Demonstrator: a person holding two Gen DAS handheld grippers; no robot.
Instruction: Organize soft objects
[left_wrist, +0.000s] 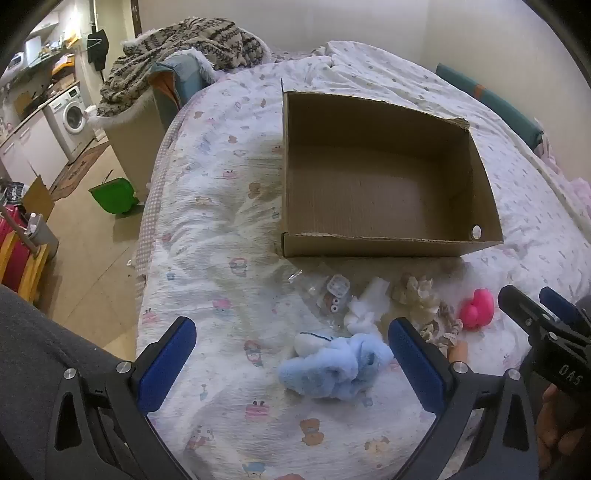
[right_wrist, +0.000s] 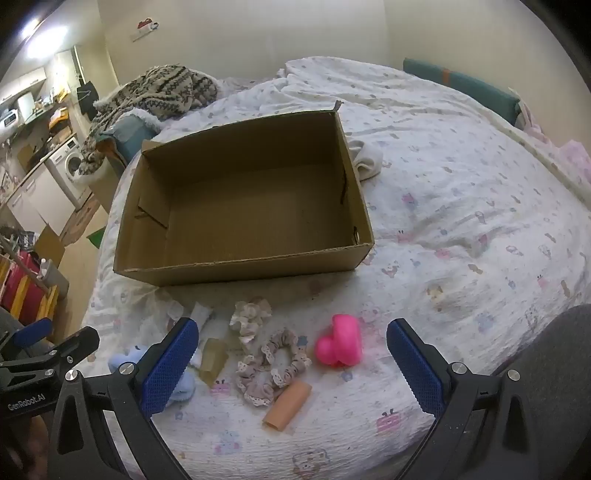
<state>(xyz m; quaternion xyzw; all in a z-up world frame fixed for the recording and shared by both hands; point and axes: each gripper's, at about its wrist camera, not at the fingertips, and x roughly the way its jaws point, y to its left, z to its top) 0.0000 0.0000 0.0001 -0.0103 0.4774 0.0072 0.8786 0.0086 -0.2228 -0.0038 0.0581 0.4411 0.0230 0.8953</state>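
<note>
An open, empty cardboard box (left_wrist: 384, 177) sits on the bed; it also shows in the right wrist view (right_wrist: 243, 206). Soft items lie in front of it: a fluffy blue toy (left_wrist: 332, 365), a pink rubber duck (right_wrist: 340, 345), a beige frilly scrunchie (right_wrist: 273, 363), a cream scrunchie (right_wrist: 251, 314), a peach tube (right_wrist: 288, 404) and a tan block (right_wrist: 213, 360). My left gripper (left_wrist: 291, 363) is open above the blue toy. My right gripper (right_wrist: 293, 363) is open above the scrunchie and duck. Both are empty.
The bed has a white printed cover (right_wrist: 461, 221). A small clear packet (left_wrist: 332, 295) and white cotton pieces (left_wrist: 364, 310) lie near the box. A patterned blanket (left_wrist: 184, 48) is heaped at the far left. The floor with a green bin (left_wrist: 114, 195) lies to the left.
</note>
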